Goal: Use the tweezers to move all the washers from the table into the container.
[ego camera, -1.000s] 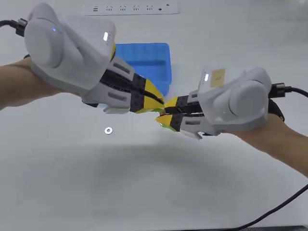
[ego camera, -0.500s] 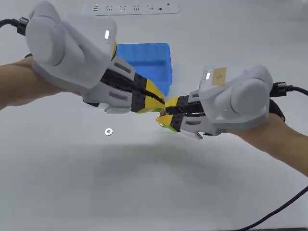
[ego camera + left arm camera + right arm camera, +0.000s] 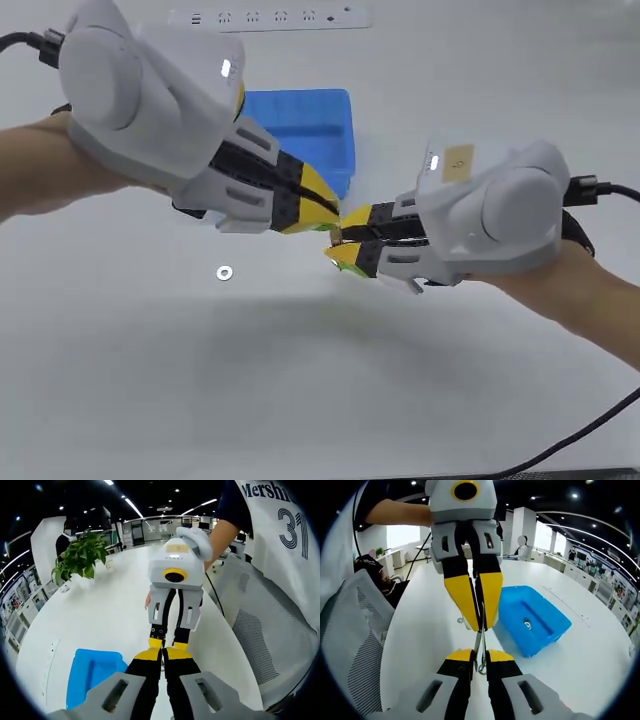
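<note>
Currently logged, step (judged): tweezers regrip/handover between grippers; no washer is held.

- Left gripper (image 3: pixel 325 214): jaws narrow, yellow tips pinched on tweezers (image 3: pixel 480 637), as seen in right gripper view.
- Right gripper (image 3: pixel 342 250): jaws narrow, closed round the other end of the tweezers; set tip to tip w/ left gripper, above table (image 3: pixel 300 380).
- Washer (image 3: pixel 224 272): laid flat on table, left of gripper tips in head view, well apart from container.
- Container (image 3: pixel 310 125): blue, behind grippers; second washer (image 3: pixel 527 624) is seen inside, per right gripper view.
- Next move (est.): tweezers to be kept in one gripper, other released; points then to be lowered to table washer & its edge nipped.
</note>
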The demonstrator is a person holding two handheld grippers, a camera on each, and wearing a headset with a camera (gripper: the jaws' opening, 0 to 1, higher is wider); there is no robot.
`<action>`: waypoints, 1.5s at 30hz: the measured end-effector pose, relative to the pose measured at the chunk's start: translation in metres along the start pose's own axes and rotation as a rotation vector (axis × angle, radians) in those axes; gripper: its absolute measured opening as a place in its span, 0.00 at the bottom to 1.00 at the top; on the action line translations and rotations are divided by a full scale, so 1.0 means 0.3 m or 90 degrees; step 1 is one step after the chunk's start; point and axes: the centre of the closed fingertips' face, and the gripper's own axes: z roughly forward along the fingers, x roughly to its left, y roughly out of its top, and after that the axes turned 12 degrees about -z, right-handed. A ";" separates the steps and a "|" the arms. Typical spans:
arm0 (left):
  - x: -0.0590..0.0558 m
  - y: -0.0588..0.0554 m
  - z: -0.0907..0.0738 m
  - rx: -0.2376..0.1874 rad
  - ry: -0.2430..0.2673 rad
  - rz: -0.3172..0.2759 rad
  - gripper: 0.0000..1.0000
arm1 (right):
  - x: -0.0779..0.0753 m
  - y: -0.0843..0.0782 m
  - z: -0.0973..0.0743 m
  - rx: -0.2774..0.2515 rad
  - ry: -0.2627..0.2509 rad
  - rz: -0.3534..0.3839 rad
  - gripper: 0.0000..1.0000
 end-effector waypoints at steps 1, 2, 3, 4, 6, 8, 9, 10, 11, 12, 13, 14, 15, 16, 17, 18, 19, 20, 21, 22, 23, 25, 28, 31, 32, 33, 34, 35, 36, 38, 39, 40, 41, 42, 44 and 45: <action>0.000 0.002 0.002 0.000 -0.001 0.000 0.06 | 0.000 0.000 0.000 -0.001 0.000 0.002 0.11; -0.001 0.002 0.002 0.001 -0.001 0.003 0.06 | 0.000 -0.001 -0.001 -0.001 0.000 0.003 0.11; -0.002 0.002 0.002 0.002 -0.002 0.002 0.06 | 0.000 -0.001 -0.001 -0.001 0.000 0.001 0.11; -0.003 0.003 0.002 0.002 -0.003 0.000 0.06 | 0.001 -0.001 -0.001 -0.001 0.002 -0.001 0.11; -0.004 0.003 0.003 0.003 -0.005 -0.001 0.06 | 0.004 -0.001 -0.003 -0.003 0.005 -0.001 0.11; -0.006 0.005 0.005 0.004 -0.006 0.001 0.06 | 0.006 -0.001 -0.004 -0.005 0.009 -0.001 0.12; -0.006 0.005 0.005 0.004 -0.007 0.000 0.06 | 0.008 0.000 -0.004 -0.007 0.013 0.000 0.13; -0.006 0.005 0.006 0.004 -0.007 0.000 0.06 | 0.010 0.000 -0.004 -0.008 0.017 0.004 0.13; -0.004 0.005 0.005 0.004 -0.005 0.001 0.06 | 0.008 0.000 -0.004 -0.008 0.018 0.004 0.14; -0.004 0.005 0.004 0.004 -0.006 0.000 0.06 | 0.008 0.000 -0.004 -0.007 0.018 0.001 0.14; -0.004 0.004 0.004 0.005 -0.006 0.000 0.06 | 0.008 0.001 -0.003 -0.007 0.021 0.002 0.14; -0.003 0.004 0.003 0.005 -0.005 0.001 0.06 | 0.008 0.002 -0.001 -0.008 0.022 0.002 0.14; -0.003 0.004 0.003 0.006 -0.005 0.000 0.06 | 0.007 0.001 -0.001 -0.008 0.023 0.002 0.14; -0.003 0.004 0.003 0.006 -0.005 0.000 0.06 | 0.007 0.001 0.000 -0.007 0.023 0.002 0.14; -0.003 0.003 0.002 0.007 -0.005 0.001 0.06 | 0.011 -0.024 0.002 0.022 0.029 -0.005 0.14; -0.004 0.003 0.001 0.008 -0.005 0.001 0.06 | 0.016 -0.040 0.003 0.037 0.035 -0.018 0.14; -0.005 0.002 0.001 0.008 -0.006 0.001 0.06 | 0.019 -0.040 0.008 0.031 0.027 -0.023 0.14; -0.004 0.002 0.001 0.008 -0.005 0.002 0.06 | 0.017 -0.035 0.007 0.022 0.022 -0.020 0.13; -0.005 0.001 0.000 0.008 -0.006 0.001 0.06 | 0.014 -0.030 0.006 0.016 0.019 -0.010 0.12; -0.006 0.000 -0.001 0.008 -0.006 0.001 0.06 | 0.010 -0.028 0.000 0.009 0.016 0.006 0.12; -0.005 -0.001 -0.002 0.008 -0.005 0.002 0.06 | 0.009 -0.025 0.000 0.004 0.016 0.020 0.12; -0.003 -0.002 -0.003 0.007 -0.005 -0.001 0.06 | 0.007 -0.026 -0.002 0.002 0.015 0.026 0.12; 0.001 -0.001 -0.002 0.006 -0.004 -0.002 0.06 | 0.010 -0.034 0.001 0.009 0.016 0.009 0.12; 0.001 -0.001 -0.003 0.006 -0.006 -0.001 0.06 | 0.009 -0.034 -0.001 0.006 0.015 0.011 0.11; 0.000 -0.001 -0.003 0.006 -0.006 0.000 0.06 | 0.007 -0.035 -0.002 0.006 0.013 0.012 0.10; -0.002 -0.002 -0.003 0.006 -0.008 -0.001 0.06 | 0.007 -0.035 -0.003 0.005 0.013 0.009 0.10; -0.003 -0.002 -0.004 0.006 -0.009 0.000 0.06 | 0.003 -0.035 -0.004 0.006 0.008 0.009 0.10; -0.004 -0.001 -0.005 0.006 -0.009 0.001 0.06 | 0.002 -0.034 -0.005 0.006 0.007 0.008 0.10; -0.004 0.001 -0.006 0.005 -0.009 0.000 0.06 | 0.001 -0.030 -0.006 0.004 0.009 0.010 0.10; -0.002 0.009 -0.010 0.000 -0.009 -0.002 0.06 | -0.001 -0.023 -0.009 -0.001 0.007 0.010 0.10; -0.002 0.011 -0.014 0.000 -0.008 -0.002 0.06 | -0.002 -0.021 -0.009 -0.002 0.006 0.010 0.10; -0.001 0.012 -0.018 0.000 -0.007 -0.001 0.06 | -0.002 -0.018 -0.010 -0.003 0.006 0.010 0.10; -0.003 0.015 -0.023 -0.001 -0.007 -0.001 0.06 | -0.002 -0.012 -0.012 -0.005 0.006 0.009 0.10; -0.004 0.018 -0.027 -0.002 -0.007 0.000 0.06 | -0.002 -0.007 -0.014 -0.006 0.007 0.008 0.10; -0.008 0.026 -0.037 -0.003 -0.007 0.002 0.06 | -0.003 0.005 -0.019 -0.009 0.006 0.006 0.10; -0.010 0.030 -0.041 -0.004 -0.006 0.004 0.06 | -0.003 0.014 -0.022 -0.012 0.006 0.005 0.10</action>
